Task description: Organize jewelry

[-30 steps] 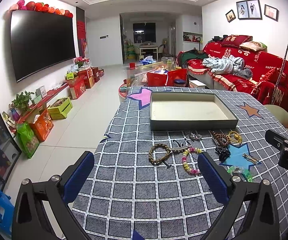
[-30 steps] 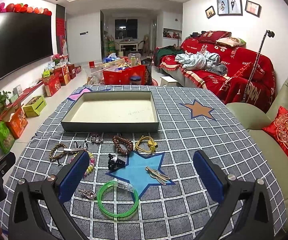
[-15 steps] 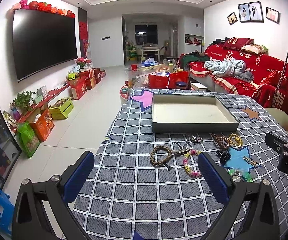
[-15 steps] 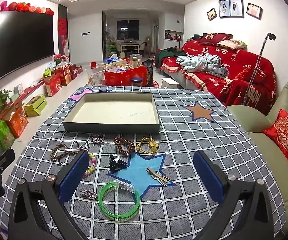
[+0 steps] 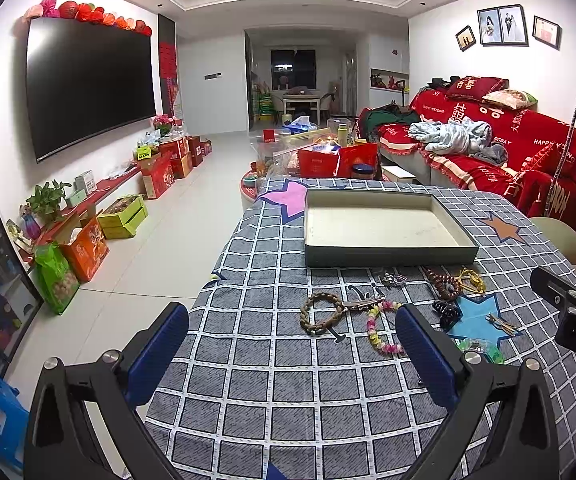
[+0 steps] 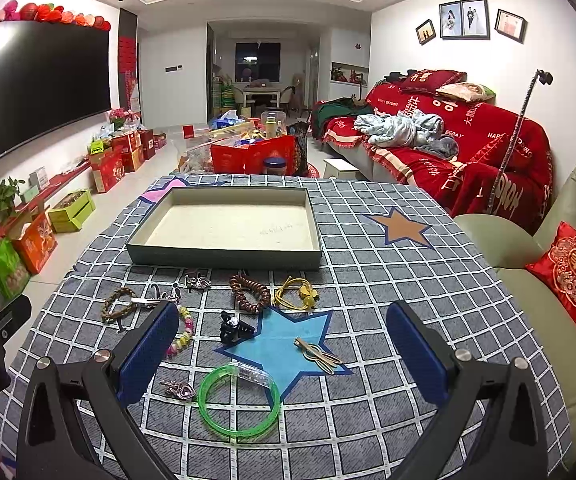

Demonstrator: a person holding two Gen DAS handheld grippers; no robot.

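Table (image 6: 408, 280), checked cloth; jewelry laid out loose, none yet sorted

- Tray (image 6: 223, 258): shallow, grey-walled, beyond both grippers; floor bare, nothing placed in it
- Left gripper (image 5: 292, 344): fingers spread wide, holding nothing, above the near cloth
- Right gripper (image 6: 281, 348): fingers spread wide, holding nothing
- Green bangle (image 6: 239, 400): just ahead of the right gripper, between its fingers
- Gold hair clip (image 6: 318, 354): on the blue star, ahead of the right gripper
- Black claw clip (image 6: 233, 328): further ahead, at the star's edge
- Brown bead bracelet (image 6: 249, 294) and yellow hair tie (image 6: 298, 294): near the tray's front wall
- Braided bracelet (image 5: 322, 314) and pastel bead bracelet (image 5: 380, 332): ahead of the left gripper, toward its right finger

Progress, judged: at the start; every piece remains to be lifted into the tray
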